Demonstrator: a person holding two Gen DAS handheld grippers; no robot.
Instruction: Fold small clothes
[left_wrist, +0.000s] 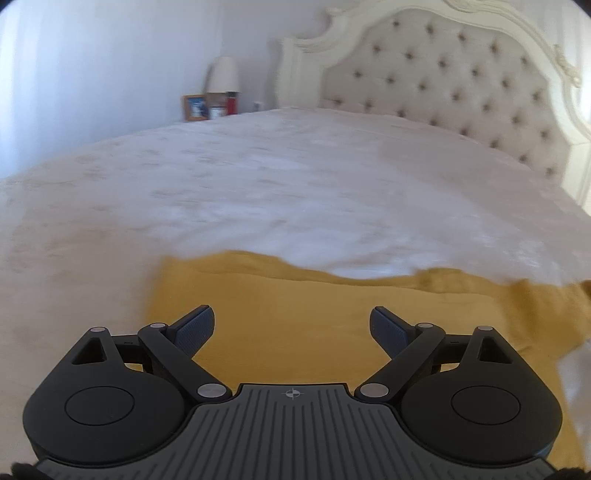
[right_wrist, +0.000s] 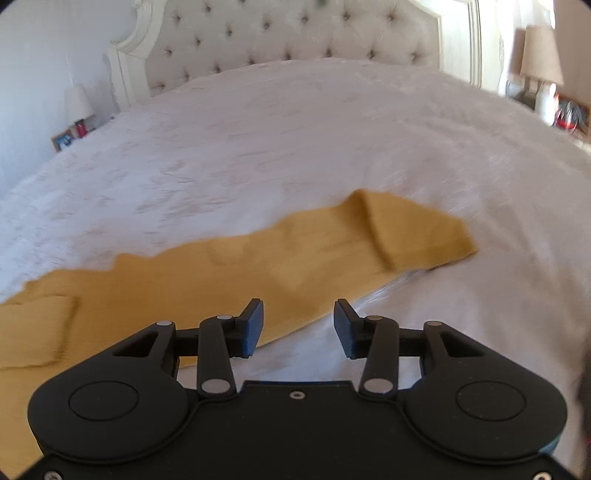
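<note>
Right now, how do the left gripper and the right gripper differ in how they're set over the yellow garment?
The left gripper is spread wider than the right gripper. The left one sits fully over the yellow garment; the right one straddles its near edge, one finger over the white bedspread. Both are open and hold nothing.

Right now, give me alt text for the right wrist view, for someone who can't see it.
The open right gripper hovers over the near edge of a mustard garment spread on a white bed, holding nothing. One end of the garment is folded over at the right. Behind are a tufted headboard and a lamp.
</note>
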